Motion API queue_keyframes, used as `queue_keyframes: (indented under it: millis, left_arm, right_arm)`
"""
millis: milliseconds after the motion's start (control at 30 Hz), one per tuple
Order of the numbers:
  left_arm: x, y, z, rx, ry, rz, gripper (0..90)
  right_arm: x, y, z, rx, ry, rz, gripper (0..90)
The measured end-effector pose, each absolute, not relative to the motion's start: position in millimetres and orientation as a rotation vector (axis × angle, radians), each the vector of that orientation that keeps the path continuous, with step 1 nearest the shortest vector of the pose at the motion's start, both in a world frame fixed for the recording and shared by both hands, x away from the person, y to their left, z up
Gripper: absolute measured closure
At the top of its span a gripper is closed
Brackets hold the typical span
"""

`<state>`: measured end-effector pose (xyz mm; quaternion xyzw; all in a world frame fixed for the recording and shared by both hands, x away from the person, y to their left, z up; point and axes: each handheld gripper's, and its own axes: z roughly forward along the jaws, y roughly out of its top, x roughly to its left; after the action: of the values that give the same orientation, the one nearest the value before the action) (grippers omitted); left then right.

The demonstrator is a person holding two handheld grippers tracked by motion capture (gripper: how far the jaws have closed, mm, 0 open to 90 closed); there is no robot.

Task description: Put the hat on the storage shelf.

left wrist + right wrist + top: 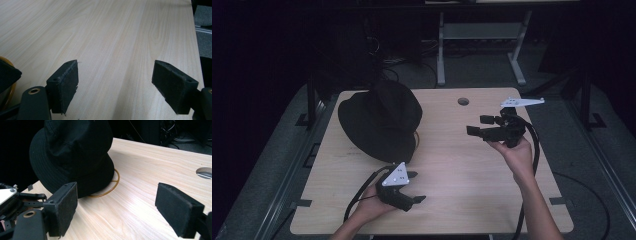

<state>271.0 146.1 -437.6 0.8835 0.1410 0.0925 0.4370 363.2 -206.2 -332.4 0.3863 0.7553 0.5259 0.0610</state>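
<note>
A black bucket hat [382,119] stands crown-up on the far left of the wooden table [447,165]; in the right gripper view the hat [72,152] rests over a thin gold ring [113,185] that peeks out at its near edge. My left gripper [414,186] is open near the table's front edge, just in front of the hat, with bare wood between its pads [65,85]. My right gripper [478,125] is held above the right side of the table, open and empty, its pads [65,205] pointing toward the hat.
A round cable hole [463,101] sits in the table's far middle. A grey desk frame [482,35] and cables stand on the dark floor behind. The table's right edge [196,37] drops off to grey carpet.
</note>
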Motion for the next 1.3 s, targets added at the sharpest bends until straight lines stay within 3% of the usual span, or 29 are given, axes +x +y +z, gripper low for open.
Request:
queue_keyframes:
  millis: [1300]
  left_arm:
    - [269.2, 146.6, -437.1, 2.187, 0.355, 0.230, 20.9]
  right_arm:
    - [314.7, -238.9, -373.6, 1.285, 2.273, 1.565, 17.2]
